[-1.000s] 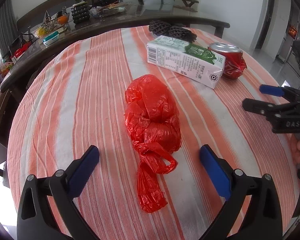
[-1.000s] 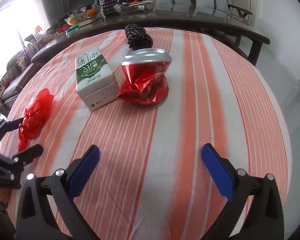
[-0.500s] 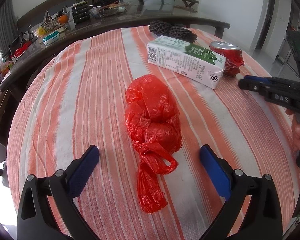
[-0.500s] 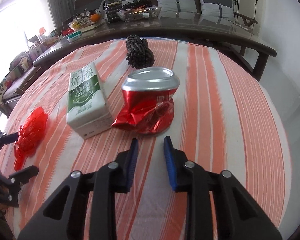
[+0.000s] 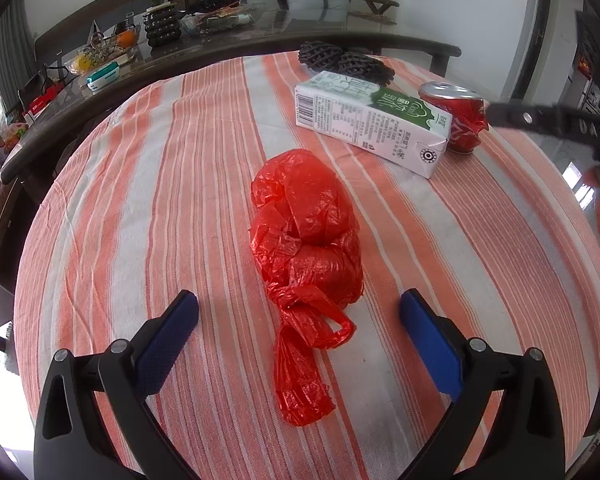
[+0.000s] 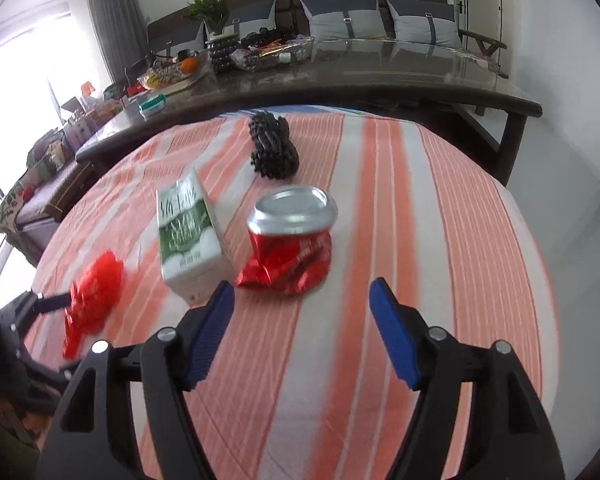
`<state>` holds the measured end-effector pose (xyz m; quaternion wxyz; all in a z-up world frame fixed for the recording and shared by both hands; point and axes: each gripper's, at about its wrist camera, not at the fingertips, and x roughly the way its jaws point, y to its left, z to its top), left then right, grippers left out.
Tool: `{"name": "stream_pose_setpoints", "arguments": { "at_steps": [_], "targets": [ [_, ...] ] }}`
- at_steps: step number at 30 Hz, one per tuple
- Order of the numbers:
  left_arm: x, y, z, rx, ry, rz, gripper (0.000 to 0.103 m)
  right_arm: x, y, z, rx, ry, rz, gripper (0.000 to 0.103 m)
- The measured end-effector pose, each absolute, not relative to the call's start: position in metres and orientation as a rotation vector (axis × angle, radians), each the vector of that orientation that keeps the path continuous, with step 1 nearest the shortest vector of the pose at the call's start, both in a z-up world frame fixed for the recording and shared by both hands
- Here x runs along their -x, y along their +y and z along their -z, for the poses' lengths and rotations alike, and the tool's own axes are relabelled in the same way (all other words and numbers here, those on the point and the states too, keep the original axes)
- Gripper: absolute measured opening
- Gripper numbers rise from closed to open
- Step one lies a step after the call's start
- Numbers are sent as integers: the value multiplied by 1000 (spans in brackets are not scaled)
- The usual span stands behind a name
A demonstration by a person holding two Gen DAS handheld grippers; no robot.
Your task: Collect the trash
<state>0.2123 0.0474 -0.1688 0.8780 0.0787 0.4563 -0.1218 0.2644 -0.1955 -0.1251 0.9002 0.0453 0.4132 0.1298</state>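
The crushed red can (image 6: pixel 290 242) stands upright on the striped tablecloth (image 6: pixel 420 240), its body crumpled and its silver top dented, just right of a green-and-white carton (image 6: pixel 190 232). The right gripper (image 6: pixel 302 330) hovers before it, spread wide and empty. The left gripper (image 5: pixel 300 340), wide apart too, flanks a knotted red plastic bag (image 5: pixel 306 240)

On the striped table (image 5: pixel 148 184) lay four pieces of trash: one knotted red plastic bag (image 5: pixel 306 240), one green-and-white milk carton (image 5: pixel 372 124), one crushed red can (image 6: pixel 290 242) and one dark lumpy bundle (image 6: pixel 272 148). Two grippers were in view, the left gripper (image 5: pixel 298 318) and the right gripper (image 6: pixel 302 306), each with two blue-padded jaws spread wide.
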Motion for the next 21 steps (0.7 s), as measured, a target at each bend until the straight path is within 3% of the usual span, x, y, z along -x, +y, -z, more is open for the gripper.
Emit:
{"name": "stream_pose_setpoints", "arguments": {
  "at_steps": [6,7,8,15,21],
  "targets": [
    [-213,48,169,-162,952,255,99,-310,-166,128,-75,908,-215,72],
    [-213,48,169,-163,952,254,99,-313,-167,133,-77,922,-205,69],
    [-213,48,169,-163,951,254,99,-314,-170,136,-85,935,-195,56],
    [-213,48,169,-163,952,254,99,-275,-201,122,-127,875,-221,56],
    [-212,52,167,-135,945,275,99,-194,-217,108,-60,865,-293,56]
  ]
}}
